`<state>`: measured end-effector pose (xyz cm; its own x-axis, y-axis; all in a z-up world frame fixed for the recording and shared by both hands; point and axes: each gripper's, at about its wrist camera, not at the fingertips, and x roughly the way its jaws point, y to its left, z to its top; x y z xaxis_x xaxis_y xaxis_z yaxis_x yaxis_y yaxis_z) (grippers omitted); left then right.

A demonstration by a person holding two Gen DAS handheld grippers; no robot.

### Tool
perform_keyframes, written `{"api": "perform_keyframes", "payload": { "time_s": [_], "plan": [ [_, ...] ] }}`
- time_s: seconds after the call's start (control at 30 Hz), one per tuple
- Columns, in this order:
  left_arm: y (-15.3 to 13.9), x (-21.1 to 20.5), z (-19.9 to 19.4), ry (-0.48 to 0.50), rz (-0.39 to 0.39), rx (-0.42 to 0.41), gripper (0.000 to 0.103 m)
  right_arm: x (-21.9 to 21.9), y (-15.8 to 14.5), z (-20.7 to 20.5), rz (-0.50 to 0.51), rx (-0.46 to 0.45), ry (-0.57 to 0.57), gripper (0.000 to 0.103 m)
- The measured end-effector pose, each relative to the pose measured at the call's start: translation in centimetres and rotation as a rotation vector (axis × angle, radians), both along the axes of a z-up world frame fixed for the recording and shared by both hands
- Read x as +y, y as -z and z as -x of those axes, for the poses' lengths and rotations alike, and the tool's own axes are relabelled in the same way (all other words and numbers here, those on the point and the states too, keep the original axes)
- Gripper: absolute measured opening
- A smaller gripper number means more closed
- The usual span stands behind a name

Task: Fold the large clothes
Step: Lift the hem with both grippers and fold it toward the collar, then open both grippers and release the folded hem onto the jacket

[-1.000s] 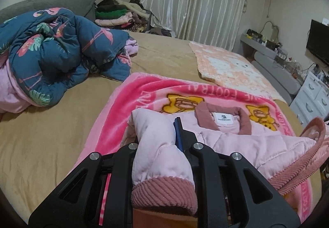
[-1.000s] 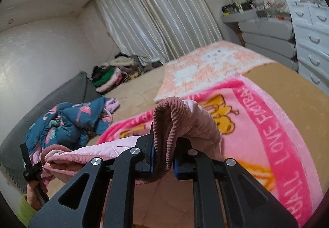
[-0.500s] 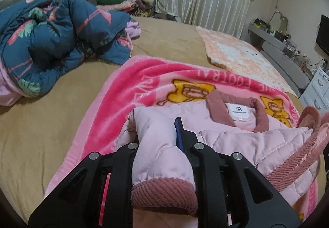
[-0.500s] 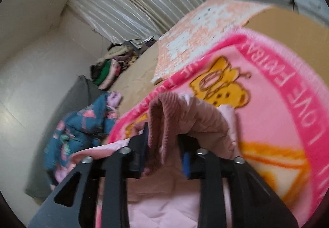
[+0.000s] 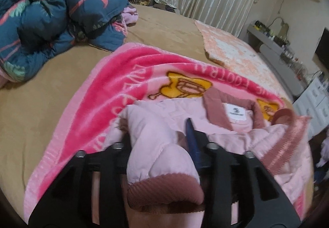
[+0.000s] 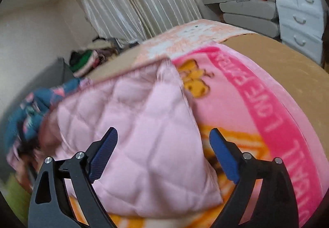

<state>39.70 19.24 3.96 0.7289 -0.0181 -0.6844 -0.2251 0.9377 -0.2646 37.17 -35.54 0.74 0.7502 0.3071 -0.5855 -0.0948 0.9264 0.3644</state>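
Pink quilted jacket [image 5: 230,135] lay on the pink cartoon blanket [image 5: 115,84] spread over the tan bed [image 5: 41,92], filling the lower middle of both views. Its white neck label [image 5: 236,111] had a small logo and a line of print, too blurry to read. The blanket's border lettering showed upside down, something like "LOVE FOOTBALL" down the right side of the right wrist view, though parts were smeared. Left gripper [image 5: 162,145] pointed down at the jacket from the bottom of its frame; its jaws had just been opening, with a sleeve and its ribbed dusty-rose cuff [image 5: 164,186] still bunched between them, the blue pad [image 5: 192,145] looking clear of the fabric. Right gripper [image 6: 162,149] also tilted downward; its jaws had just been opening too and stood wide apart, pads off the cloth, a folded flap of the jacket lying loose between them. A crumpled blue flamingo-print quilt [image 5: 51,18] sat upper left.
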Motion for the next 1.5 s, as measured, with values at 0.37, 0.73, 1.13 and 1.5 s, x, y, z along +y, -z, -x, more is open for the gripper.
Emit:
{"api": "perform_keyframes", "payload": {
  "time_s": [0.37,0.73,1.13,1.5],
  "plan": [
    [-4.9,-2.4,4.6,-0.025,-0.159,-0.144,0.094,2.5,2.0,0.1,0.139,-0.012,-0.057,0.091],
    [-1.1,-1.4,7.2,-0.033,-0.241,-0.057,0.094,1.0,2.9,0.7,0.127,0.012,-0.022,0.092],
    [5.4,0.9,10.7,-0.02,-0.182,0.031,0.094,0.3,2.7,2.7,0.099,-0.018,0.017,0.094],
    [7.2,1.8,9.2,0.027,0.002,-0.008,0.037,3.2,4.0,0.6,0.147,-0.04,-0.034,0.028]
  ]
}}
